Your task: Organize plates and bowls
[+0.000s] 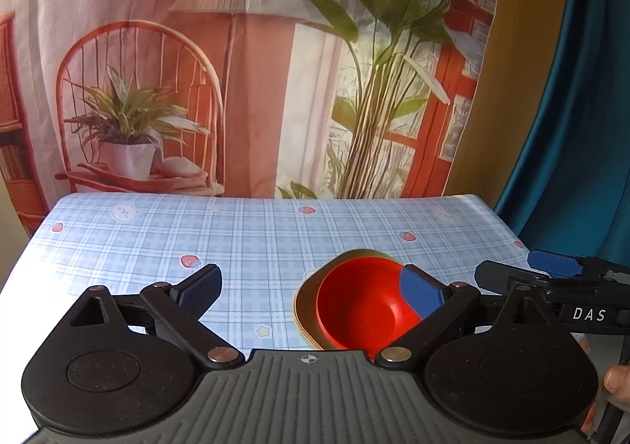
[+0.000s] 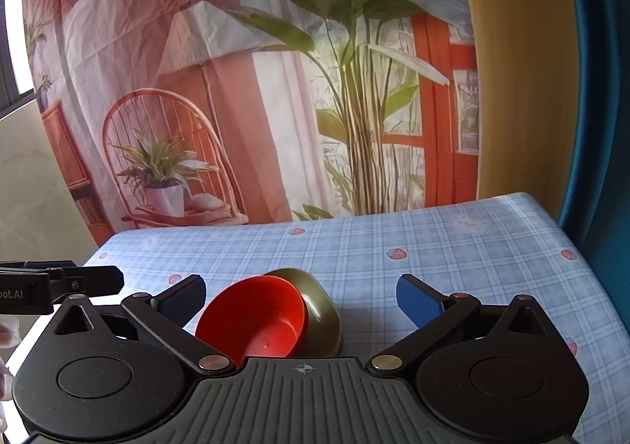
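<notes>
while spread wide, both tools [image 1: 311,286] [image 2: 301,296] hover over nested bowls [image 1: 354,302].

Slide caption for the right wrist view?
Open right gripper above a red bowl nested in an olive bowl on the checked tablecloth.

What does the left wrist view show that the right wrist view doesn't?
Only the left wrist view: the right gripper reaching in from the right edge, a fingertip of the person's hand at the lower right, and the table's left part.

Only the right wrist view: the left gripper reaching in from the left edge, a pale wall at far left, and the table's right edge running toward the camera.

Both: the red bowl nested in the olive bowl on the blue plaid tablecloth, the printed backdrop, and each camera's own fingers spread wide with nothing between them.
</notes>
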The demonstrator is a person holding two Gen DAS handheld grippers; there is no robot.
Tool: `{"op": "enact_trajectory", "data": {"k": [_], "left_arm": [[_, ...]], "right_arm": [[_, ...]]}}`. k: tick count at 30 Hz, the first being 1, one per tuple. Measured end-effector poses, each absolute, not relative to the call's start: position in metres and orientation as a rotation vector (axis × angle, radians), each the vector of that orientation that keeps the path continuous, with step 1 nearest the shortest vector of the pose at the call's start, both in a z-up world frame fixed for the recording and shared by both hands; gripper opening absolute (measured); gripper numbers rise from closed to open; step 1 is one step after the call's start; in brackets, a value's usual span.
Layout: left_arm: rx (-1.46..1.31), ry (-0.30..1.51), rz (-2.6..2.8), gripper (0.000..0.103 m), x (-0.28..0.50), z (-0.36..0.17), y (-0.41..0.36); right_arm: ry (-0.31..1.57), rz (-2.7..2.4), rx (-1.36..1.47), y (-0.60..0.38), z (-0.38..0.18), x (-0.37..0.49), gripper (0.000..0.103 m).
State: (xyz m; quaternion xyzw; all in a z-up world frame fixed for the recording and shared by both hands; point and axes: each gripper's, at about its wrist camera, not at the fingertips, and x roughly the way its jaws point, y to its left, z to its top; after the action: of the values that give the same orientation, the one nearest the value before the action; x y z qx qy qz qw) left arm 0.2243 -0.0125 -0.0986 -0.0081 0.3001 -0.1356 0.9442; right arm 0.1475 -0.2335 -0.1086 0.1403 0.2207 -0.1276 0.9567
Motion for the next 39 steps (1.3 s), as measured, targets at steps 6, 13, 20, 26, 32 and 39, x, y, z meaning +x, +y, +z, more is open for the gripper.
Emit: {"op": "enact_trajectory", "data": {"k": [6,13,20,26,32,39], "left_arm": [[0.014,0.556,-0.224,0.103,0.192,-0.078,-0.005],[0.066,0.468,-0.170,0.103,0.146,-0.048,0.001],[0.038,0.450,-0.150,0.103,0.110,-0.024,0.009],[0.083,0.391,-0.126,0.103,0.083,-0.014,0.007],[0.072,0.391,-0.101,0.103,0.069,-0.017,0.011],[0.056,0.403,-0.076,0.103,0.072,-0.016,0.017]], "right_arm": [[0.426,-0.263,0.247,-0.210,-0.082,0.123,0.103],[0.398,-0.284,0.202,-0.182,-0.054,0.094,0.103],[0.366,-0.271,0.212,-0.161,-0.031,0.064,0.103],[0.374,-0.276,0.243,-0.152,-0.028,0.047,0.103],[0.364,-0.286,0.230,-0.147,-0.025,0.037,0.103],[0.365,-0.301,0.218,-0.148,-0.023,0.034,0.103]]}}
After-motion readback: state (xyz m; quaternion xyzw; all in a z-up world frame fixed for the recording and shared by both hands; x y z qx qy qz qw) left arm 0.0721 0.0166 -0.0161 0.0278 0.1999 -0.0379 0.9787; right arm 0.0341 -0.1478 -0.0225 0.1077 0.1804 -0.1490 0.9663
